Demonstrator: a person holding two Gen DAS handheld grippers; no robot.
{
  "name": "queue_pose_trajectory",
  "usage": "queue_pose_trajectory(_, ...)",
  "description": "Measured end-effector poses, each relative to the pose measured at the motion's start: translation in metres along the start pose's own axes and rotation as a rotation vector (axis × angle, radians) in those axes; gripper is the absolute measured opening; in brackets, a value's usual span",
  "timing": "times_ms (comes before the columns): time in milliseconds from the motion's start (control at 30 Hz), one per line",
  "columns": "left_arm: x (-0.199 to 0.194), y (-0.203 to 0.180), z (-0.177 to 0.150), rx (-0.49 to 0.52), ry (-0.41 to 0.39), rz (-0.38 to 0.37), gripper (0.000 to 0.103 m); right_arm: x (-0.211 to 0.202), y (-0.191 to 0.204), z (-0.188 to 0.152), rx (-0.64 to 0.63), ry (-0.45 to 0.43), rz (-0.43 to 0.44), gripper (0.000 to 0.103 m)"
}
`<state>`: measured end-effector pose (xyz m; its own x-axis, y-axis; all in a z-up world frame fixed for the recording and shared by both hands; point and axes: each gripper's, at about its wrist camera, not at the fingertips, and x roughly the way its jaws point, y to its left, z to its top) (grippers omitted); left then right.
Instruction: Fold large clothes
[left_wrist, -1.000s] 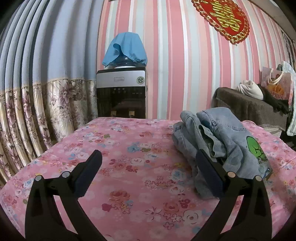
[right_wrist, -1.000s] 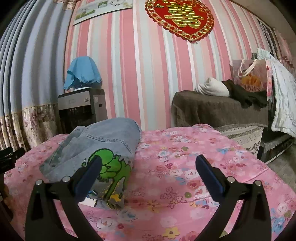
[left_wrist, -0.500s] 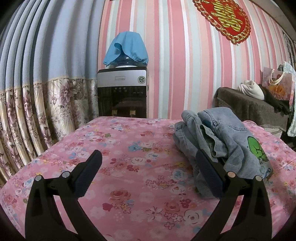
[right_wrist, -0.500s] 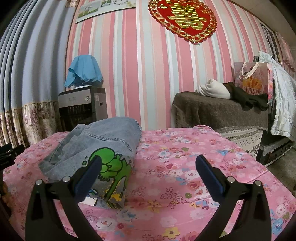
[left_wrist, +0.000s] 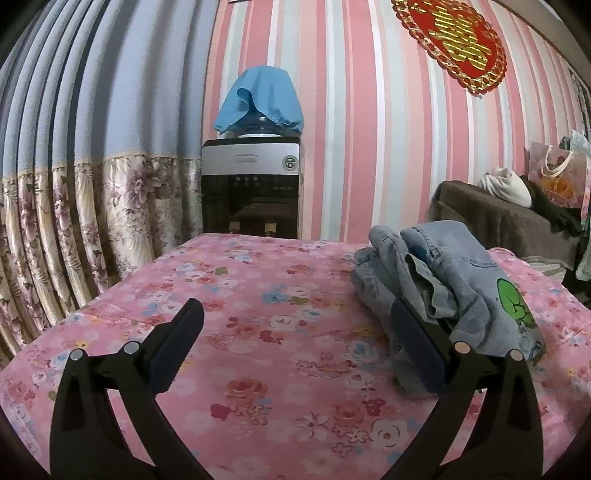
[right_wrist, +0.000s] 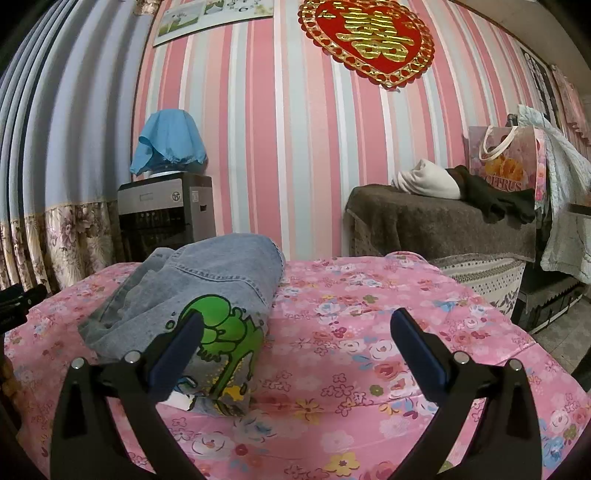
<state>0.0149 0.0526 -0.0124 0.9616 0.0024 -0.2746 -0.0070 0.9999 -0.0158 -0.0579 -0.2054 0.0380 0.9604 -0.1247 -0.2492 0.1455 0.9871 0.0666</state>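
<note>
1. Left tool (left_wrist: 297, 334) is spread wide with nothing between its pads, hanging above the pink floral bed cover (left_wrist: 258, 295).
2. Right tool (right_wrist: 297, 334) is just as wide and just as empty, also above the cover.
3. The denim garment (left_wrist: 443, 273) is lying bundled in a rough fold on the cover. From the left wrist camera it's off to the tool's right, with the right finger overlapping its near edge, though contact can't be confirmed. From the right wrist camera the denim garment (right_wrist: 207, 288) sits to the left, green frog print facing up, partly behind the left finger.
4. Behind the garment, against the pink striped wall (left_wrist: 369, 129), there's a water dispenser (left_wrist: 251, 188) with a blue cloth (left_wrist: 260, 98) draped over its bottle.
5. Further right of the garment is a brown covered piece of furniture (right_wrist: 443, 221) with a white bundle (right_wrist: 424, 181) and a floral gift bag (right_wrist: 506, 162) on top.
6. A red and gold heart decoration (right_wrist: 369, 37) hangs high on the wall above the garment.
</note>
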Motion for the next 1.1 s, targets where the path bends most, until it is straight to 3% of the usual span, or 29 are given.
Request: queue_pose_trajectory(1100, -0.0099, -0.0033, -0.0018, 0.009, -0.033, -0.017, 0.1, 0.0048, -0.0085, -0.001, -0.014, 0.003, 0.013, 0.101)
